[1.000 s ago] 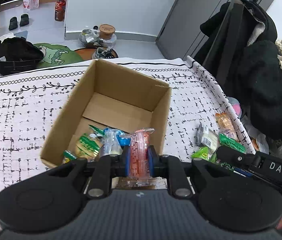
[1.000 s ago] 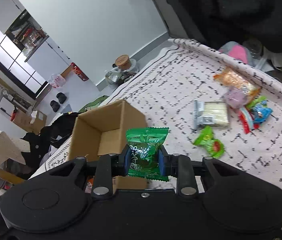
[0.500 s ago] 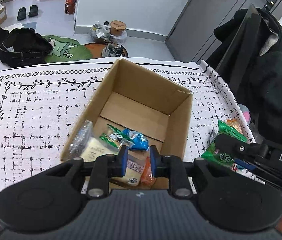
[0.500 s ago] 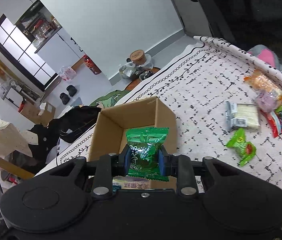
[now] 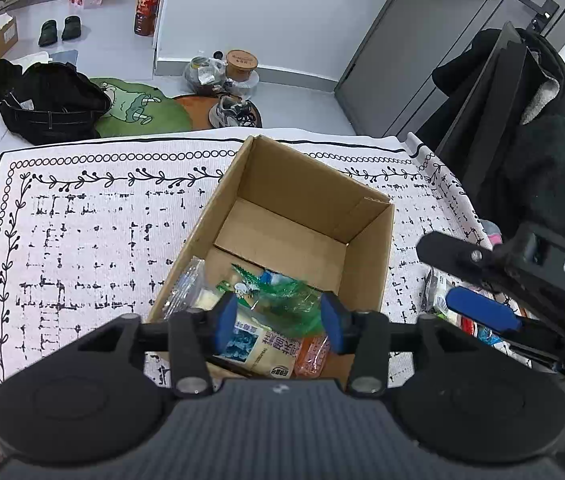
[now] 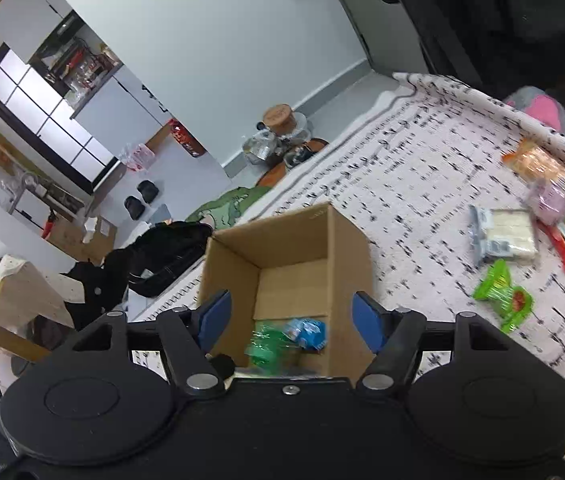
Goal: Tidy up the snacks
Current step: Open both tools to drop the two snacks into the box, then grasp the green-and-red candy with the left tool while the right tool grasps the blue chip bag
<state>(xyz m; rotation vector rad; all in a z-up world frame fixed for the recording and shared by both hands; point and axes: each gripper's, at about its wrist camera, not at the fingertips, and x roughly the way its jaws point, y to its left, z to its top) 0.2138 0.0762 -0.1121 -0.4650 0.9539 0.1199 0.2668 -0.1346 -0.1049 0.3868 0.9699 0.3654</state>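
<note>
- Cardboard box (image 5: 282,236) stands open on the patterned cloth (image 5: 82,232) of the desk; snack packets lie heaped at its near end.
- Green packet (image 6: 266,346) lies inside the box, blurred, beside a blue packet (image 6: 310,332).
- Left tool (image 5: 278,318): jaws wide, empty, above the box's near end.
- Right tool (image 6: 290,316): jaws wide, empty, above the box.
- Loose snacks remain on the cloth at 3 o'clock of the box, among them a cracker pack (image 6: 502,236) and a lime-green packet (image 6: 504,296).
</note>
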